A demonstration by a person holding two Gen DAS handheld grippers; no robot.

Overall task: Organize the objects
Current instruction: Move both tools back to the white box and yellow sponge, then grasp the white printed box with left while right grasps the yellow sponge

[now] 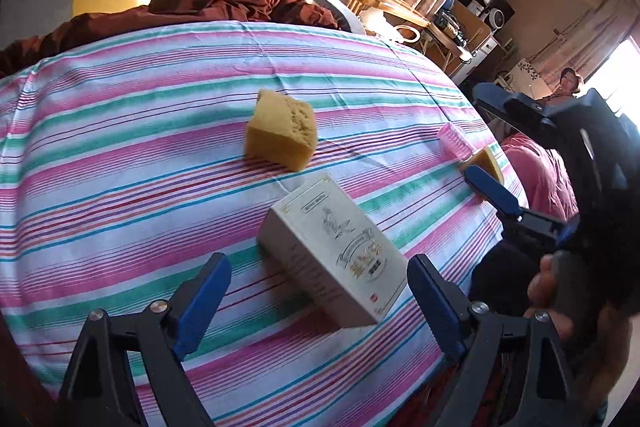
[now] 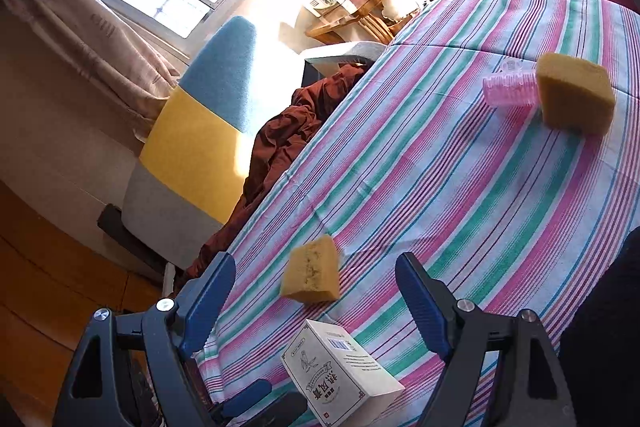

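Hovering over the striped sheet, the left gripper has its jaws spread wide around the near end of a white box, touching nothing. The right gripper is likewise spread and empty, above the same box. One sponge lies just beyond; another touches a pink roller.
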